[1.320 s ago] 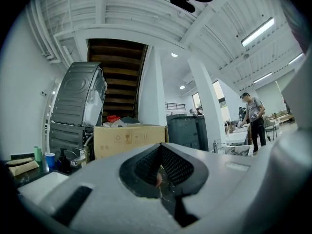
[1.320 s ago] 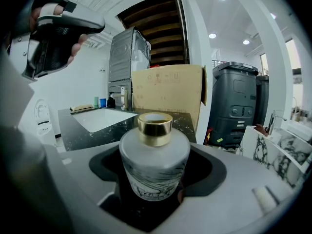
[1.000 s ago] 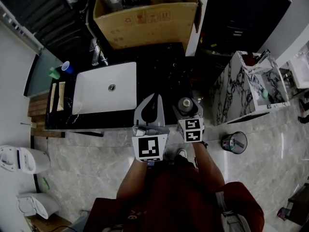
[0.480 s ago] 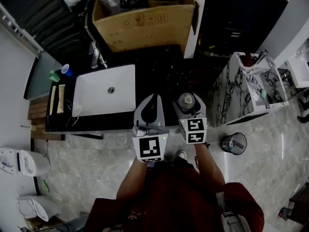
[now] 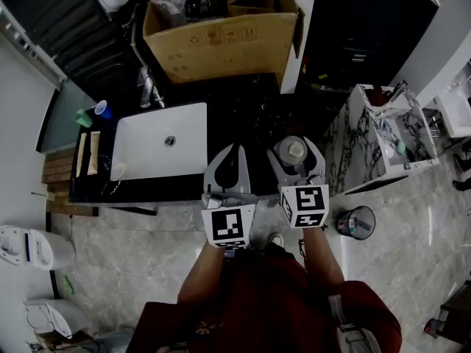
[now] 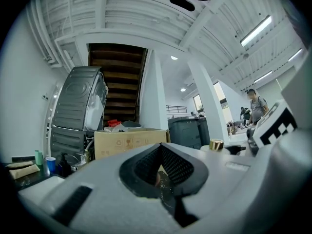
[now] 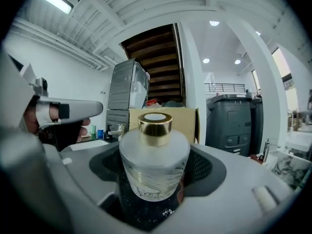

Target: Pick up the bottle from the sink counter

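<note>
A frosted glass bottle with a gold cap [image 7: 155,160] sits between the jaws of my right gripper [image 7: 156,152], whose pads press on its sides. From the head view the bottle [image 5: 296,150] and right gripper [image 5: 296,145] hang above the right end of the black sink counter [image 5: 243,105], clear of its surface. My left gripper [image 5: 235,150] is beside it to the left, over the counter's front edge, with its tips together and nothing in them. In the left gripper view the jaws [image 6: 160,149] meet at the tip, and the bottle's gold cap [image 6: 216,144] shows at the right.
A white sink basin [image 5: 126,127] with a faucet [image 5: 147,87] fills the counter's left half. A blue cup [image 5: 101,109] stands at its far left. A large cardboard box [image 5: 221,31] sits behind. A marble cabinet [image 5: 383,142] and a waste bin [image 5: 357,218] are at the right.
My right gripper has risen with the bottle in it, looming larger and a little further right in the head view. The left gripper has stayed put.
</note>
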A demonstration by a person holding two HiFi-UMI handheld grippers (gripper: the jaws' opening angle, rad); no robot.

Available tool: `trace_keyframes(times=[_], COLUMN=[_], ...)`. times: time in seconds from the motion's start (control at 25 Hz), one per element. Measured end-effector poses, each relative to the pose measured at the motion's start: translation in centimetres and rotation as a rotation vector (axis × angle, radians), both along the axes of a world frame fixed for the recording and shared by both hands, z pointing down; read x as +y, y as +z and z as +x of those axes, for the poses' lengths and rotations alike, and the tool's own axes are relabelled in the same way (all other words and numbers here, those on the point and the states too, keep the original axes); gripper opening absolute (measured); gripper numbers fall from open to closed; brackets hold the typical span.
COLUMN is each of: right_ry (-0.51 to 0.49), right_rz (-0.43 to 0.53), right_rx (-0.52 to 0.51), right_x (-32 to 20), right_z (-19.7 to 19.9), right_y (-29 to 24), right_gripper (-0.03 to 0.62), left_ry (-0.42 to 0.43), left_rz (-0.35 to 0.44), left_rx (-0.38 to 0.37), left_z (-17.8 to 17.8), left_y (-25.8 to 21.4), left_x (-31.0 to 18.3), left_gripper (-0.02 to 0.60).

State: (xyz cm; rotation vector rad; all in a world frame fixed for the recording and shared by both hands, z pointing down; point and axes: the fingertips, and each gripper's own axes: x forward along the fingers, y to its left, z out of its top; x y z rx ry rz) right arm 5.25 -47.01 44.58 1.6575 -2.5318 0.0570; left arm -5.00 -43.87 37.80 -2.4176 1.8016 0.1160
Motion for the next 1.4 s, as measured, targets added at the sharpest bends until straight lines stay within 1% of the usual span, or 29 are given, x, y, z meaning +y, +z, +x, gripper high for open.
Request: trace_keyframes(times=[0.32,0.6,0.72,0.84,0.96,1.28,1.4], right_ry=[0.007,0.016,0.023,0.035,0.048,0.083,0.111], right_rz=[0.133,0.259,0.304,0.334,0.354,0.423,0.460], right_rx=[-0.009,-0.013,-0.020,-0.021,-0.027,-0.014,-0.006], right_x=[1.1,2.8,3.5,4.0,4.4,5.5,6.0], right_z=[0.4,1.1,1.4,1.8,2.4,3.4,3.9], right_y=[-5.9,-10.9,-12.7,-13.8,-14.6,-16.6,-17.0], right_gripper=[0.337,0.337,0.337,0.337,0.337,0.337,0.337], left_ry=[0.025,0.031,0.039,0.058,0.070,0.069,0.077], left_rz=[0.035,0.077,0.097,0.102,0.119,0.153,0.171], left_rx=[0.038,0.032,0.046,0.063,0.062,0.068,0.072], left_z=[0.4,0.9,1.1,1.6,2.0,2.3,2.8], left_y=[-2.1,-3.6,-4.7,-5.4,-6.1,-7.2,-7.6], left_x=[0.1,-0.3,-0.4,-0.3,-0.1,0.1,0.6], left_gripper=[0.001,0.002,0.001,0.002,0.002,0.001,0.002])
